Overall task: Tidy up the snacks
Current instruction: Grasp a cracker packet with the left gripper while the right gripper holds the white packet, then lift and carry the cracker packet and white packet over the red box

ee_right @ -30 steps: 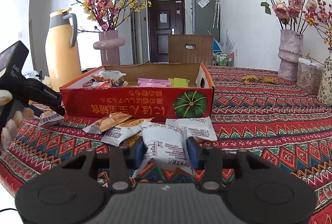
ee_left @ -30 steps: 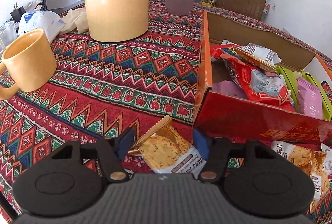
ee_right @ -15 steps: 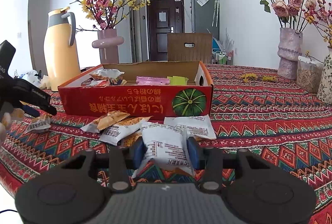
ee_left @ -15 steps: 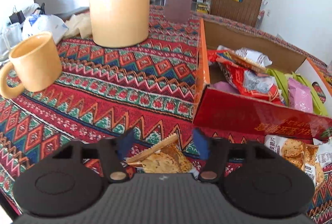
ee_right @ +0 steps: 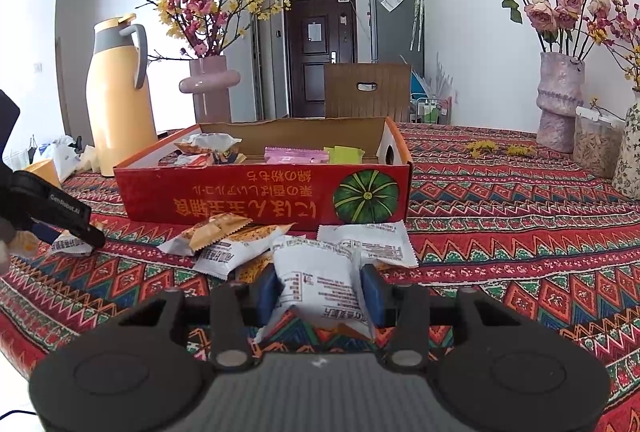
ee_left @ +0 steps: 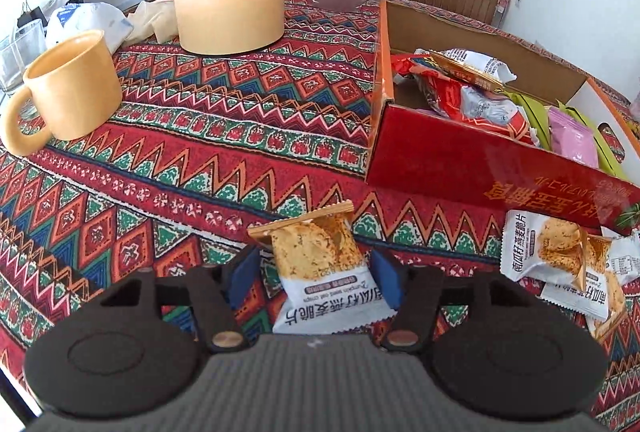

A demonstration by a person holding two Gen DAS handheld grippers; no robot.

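The bench (ee_left: 208, 159), under a zigzag-patterned cloth, fills both views; on it stands the red snack box (ee_right: 264, 191), open-topped, holding red, pink and green packets whose lower parts are hidden by its front wall. To the box's left rise a tall yellow flask (ee_right: 118, 99) and a pink vase (ee_right: 210, 87) of blossom branches; in the left wrist view the flask's top is cut off by the frame. A yellow mug (ee_left: 68, 87) sits left of the flask, well apart from the box. A heap of loose packets (ee_right: 224, 236) lies against the box's front wall, between the box and both tools. The left tool (ee_left: 316, 274) has just been closing its jaws around a cracker packet (ee_left: 320, 264) that lies on the cloth short of the box's near corner; the right blue pad meets the packet's edge, the left pad seems to stand just off it, and a firm clamp cannot be made out. The right tool (ee_right: 320, 290) is clamped on a white packet (ee_right: 316, 284), both pads pressed into its sides, just in front of the heap; the print on it is too small to read.
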